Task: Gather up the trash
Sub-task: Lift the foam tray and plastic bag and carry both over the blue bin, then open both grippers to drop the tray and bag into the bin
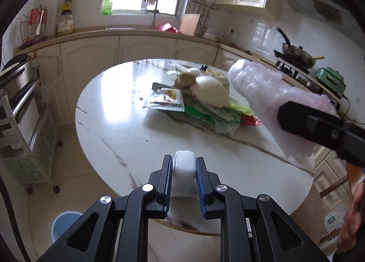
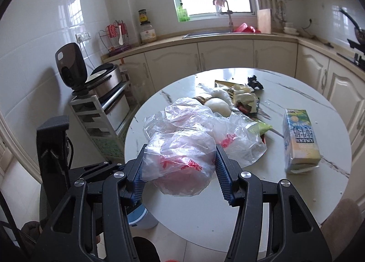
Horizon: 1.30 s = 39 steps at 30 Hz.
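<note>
A: In the right wrist view the right gripper [image 2: 180, 170] has its jaws clamped on a clear bag [image 2: 182, 148] above the surface [image 2: 228, 205]; a carton [image 2: 298, 138] lies to its right.

B: That carton is missing from the left wrist view. There the left gripper [image 1: 183, 177] has its jaws pinching a white block [image 1: 184, 165], the wrapper pile [image 1: 198, 102] beyond.

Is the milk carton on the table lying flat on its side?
No, the milk carton stands upright on the round table, apart from the trash pile.
</note>
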Each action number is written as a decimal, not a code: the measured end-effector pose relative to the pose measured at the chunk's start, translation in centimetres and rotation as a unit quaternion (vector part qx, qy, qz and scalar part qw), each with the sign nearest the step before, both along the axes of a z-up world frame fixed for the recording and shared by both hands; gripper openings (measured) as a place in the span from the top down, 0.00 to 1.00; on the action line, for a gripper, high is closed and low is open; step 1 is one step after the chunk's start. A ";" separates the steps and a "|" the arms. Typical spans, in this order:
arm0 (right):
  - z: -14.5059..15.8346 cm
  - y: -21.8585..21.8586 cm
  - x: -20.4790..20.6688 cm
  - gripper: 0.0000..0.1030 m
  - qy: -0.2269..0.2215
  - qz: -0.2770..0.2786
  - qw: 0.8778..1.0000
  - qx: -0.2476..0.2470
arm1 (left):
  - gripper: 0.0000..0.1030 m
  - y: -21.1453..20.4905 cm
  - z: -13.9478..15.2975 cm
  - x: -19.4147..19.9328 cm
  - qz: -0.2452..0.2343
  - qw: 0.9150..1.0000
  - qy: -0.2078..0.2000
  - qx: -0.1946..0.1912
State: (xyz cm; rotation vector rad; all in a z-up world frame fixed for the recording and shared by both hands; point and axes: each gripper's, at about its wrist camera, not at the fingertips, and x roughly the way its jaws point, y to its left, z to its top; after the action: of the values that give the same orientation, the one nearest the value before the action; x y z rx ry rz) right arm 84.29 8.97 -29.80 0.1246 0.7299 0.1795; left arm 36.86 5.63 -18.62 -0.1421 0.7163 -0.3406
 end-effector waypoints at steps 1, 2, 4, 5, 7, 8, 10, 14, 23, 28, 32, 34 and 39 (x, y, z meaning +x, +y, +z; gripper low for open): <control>-0.1 -0.2 0.1 0.50 0.000 -0.002 1.000 0.002 | 0.81 0.0 0.0 0.3 0.000 1.000 0.006 -0.002; -0.2 -0.5 -0.1 0.50 0.002 -0.003 1.000 0.003 | 0.79 0.0 0.1 0.7 0.001 1.000 0.009 -0.004; -0.4 -0.8 0.0 0.50 0.003 -0.004 1.000 0.004 | 0.80 -0.2 0.3 1.2 0.001 1.000 0.006 0.002; -0.5 -0.9 0.0 0.50 0.004 -0.005 1.000 0.005 | 0.80 -0.4 0.5 1.5 0.001 1.000 0.005 0.008; -0.7 -1.2 0.1 0.50 0.007 -0.006 1.000 0.009 | 0.81 -1.0 0.5 2.0 -0.005 1.000 0.005 0.016; -0.8 -1.3 0.2 0.50 0.008 -0.007 1.000 0.009 | 0.83 -1.3 0.4 2.0 -0.012 1.000 0.004 0.019; -0.9 -1.5 0.3 0.50 0.009 -0.009 1.000 0.008 | 0.84 -1.9 0.8 2.0 -0.016 1.000 -0.010 0.023; -0.8 -1.3 0.3 0.50 0.010 -0.009 1.000 0.007 | 0.85 -1.3 1.7 1.2 -0.007 0.999 -0.039 -0.003; 0.0 4.5 1.2 0.50 0.003 0.058 0.998 -0.003 | 0.85 7.2 1.7 -3.0 0.070 0.996 -0.052 -0.003; -1.3 13.2 2.5 0.50 0.013 0.155 0.988 -0.008 | 0.85 14.6 -1.0 -5.1 0.145 0.989 -0.018 0.023; -4.3 20.8 3.7 0.50 0.037 0.230 0.972 -0.025 | 0.85 19.9 -5.6 -4.9 0.194 0.979 0.048 0.038; -6.7 24.1 4.7 0.50 0.056 0.253 0.965 -0.043 | 0.85 22.2 -8.4 -4.4 0.214 0.973 0.082 0.035; -12.7 28.9 7.2 0.50 0.109 0.283 0.950 -0.067 | 0.84 25.1 -13.8 -1.3 0.236 0.961 0.143 0.009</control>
State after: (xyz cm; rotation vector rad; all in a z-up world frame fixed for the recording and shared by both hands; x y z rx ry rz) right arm 91.50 37.88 -42.48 -0.2040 0.9852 0.6709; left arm 35.58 30.68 -32.39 -0.3419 0.9444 0.1480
